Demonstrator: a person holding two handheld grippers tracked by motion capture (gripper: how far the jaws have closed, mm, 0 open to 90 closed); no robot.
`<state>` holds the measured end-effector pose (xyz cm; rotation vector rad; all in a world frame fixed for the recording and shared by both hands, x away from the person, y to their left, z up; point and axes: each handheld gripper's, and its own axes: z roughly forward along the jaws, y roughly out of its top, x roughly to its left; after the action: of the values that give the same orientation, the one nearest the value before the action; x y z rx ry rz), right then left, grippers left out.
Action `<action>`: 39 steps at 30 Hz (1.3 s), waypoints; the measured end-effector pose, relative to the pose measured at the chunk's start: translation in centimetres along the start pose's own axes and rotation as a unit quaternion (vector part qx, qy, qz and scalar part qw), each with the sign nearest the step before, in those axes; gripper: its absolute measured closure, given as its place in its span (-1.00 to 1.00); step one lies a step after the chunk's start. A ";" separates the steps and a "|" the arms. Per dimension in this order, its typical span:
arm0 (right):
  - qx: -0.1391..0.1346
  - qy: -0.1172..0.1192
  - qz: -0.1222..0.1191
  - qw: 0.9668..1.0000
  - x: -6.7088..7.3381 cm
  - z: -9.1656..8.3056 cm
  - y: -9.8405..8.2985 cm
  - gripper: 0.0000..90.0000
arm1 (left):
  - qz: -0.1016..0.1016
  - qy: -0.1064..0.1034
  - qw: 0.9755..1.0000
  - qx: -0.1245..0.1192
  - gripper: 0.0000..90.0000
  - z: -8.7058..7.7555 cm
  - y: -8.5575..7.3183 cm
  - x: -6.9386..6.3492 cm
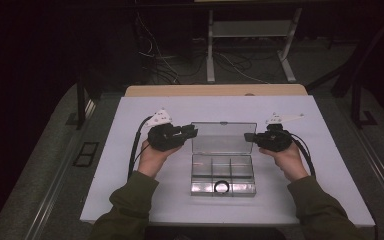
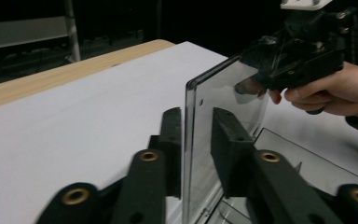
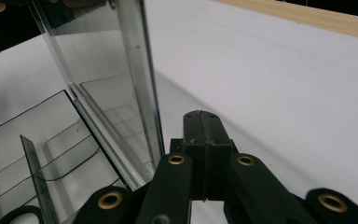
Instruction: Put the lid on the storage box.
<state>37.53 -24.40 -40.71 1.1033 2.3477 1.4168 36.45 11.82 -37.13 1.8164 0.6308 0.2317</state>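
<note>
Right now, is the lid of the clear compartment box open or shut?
Open: the lid stands upright behind the box's compartments.

The right gripper [image 3: 204, 140] has its two black jaws pressed flat together with nothing between them, just beside the raised clear lid [image 3: 98, 60] of a clear plastic box [image 3: 37, 158]. The lid stands upright on its hinge. Dividers split the box into compartments; a black ring [image 3: 18, 215] lies in one. The white worktop [image 3: 270, 74] runs to a wooden far edge [image 3: 317, 18].
</note>
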 end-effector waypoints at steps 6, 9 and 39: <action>-0.002 -0.003 0.001 1.000 0.1 -0.5 -0.2 0.99 | 0.004 0.001 1.000 -0.002 0.75 -0.3 -0.1 -0.4; 0.000 -0.006 -0.003 1.000 0.1 -1.2 -0.3 0.98 | 0.008 0.000 1.000 -0.001 0.75 -0.5 -0.1 -0.7; -0.020 0.064 -0.034 0.997 4.1 -5.9 -1.9 0.98 | 0.032 -0.018 0.999 0.009 0.54 -2.7 -1.6 -3.1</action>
<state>30.75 -26.15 -38.30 0.9401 2.4071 1.5460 32.11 12.71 -37.27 1.8549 0.5515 0.2358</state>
